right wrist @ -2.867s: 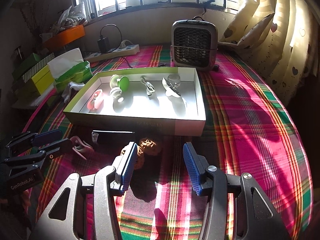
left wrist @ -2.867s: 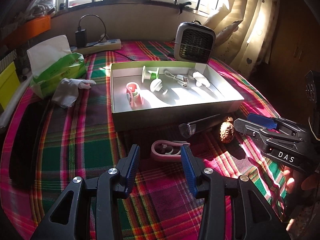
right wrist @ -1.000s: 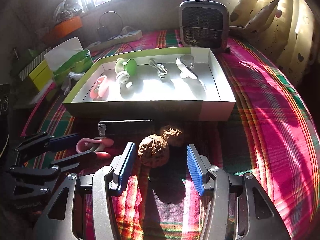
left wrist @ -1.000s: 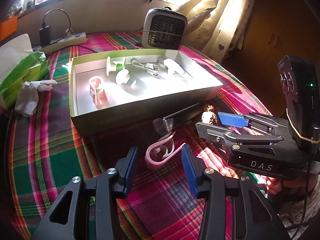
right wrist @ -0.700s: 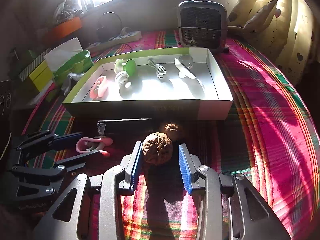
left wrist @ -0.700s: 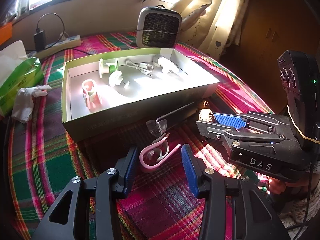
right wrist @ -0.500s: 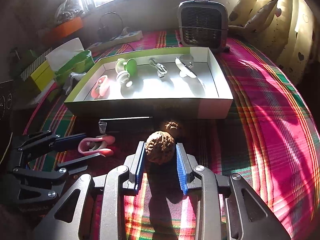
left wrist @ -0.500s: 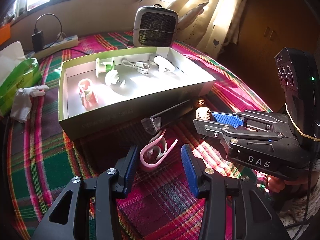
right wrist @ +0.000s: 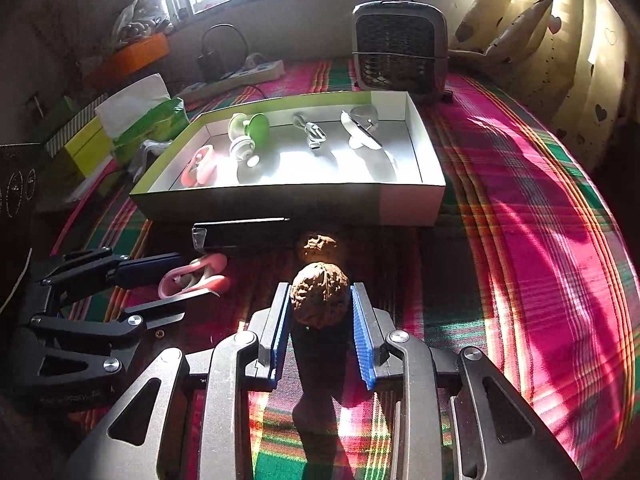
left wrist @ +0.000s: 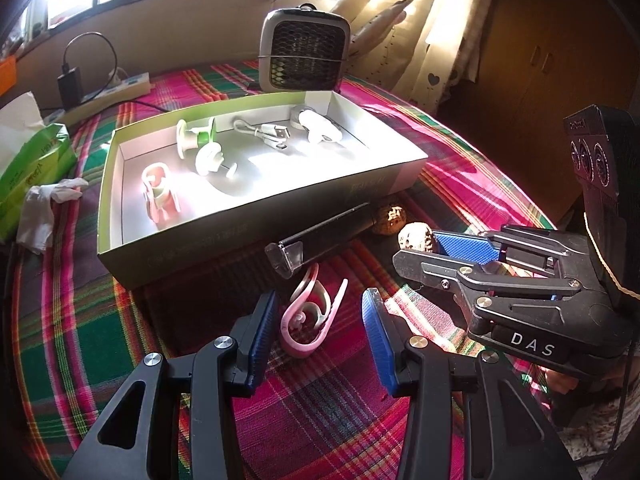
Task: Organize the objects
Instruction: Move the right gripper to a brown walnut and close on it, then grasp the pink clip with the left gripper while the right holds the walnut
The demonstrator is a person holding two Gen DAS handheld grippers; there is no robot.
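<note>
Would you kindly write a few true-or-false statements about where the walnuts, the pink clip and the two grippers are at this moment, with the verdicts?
1. The right gripper is closed on a walnut. True.
2. The left gripper grips the pink clip. False: its jaws stand open, the clip lying between them on the plaid cloth.
3. A second walnut lies inside the box. False: it lies on the cloth in front of the box.
4. A green spool is inside the box. True.
5. The black bar lies in front of the box. True.
</note>
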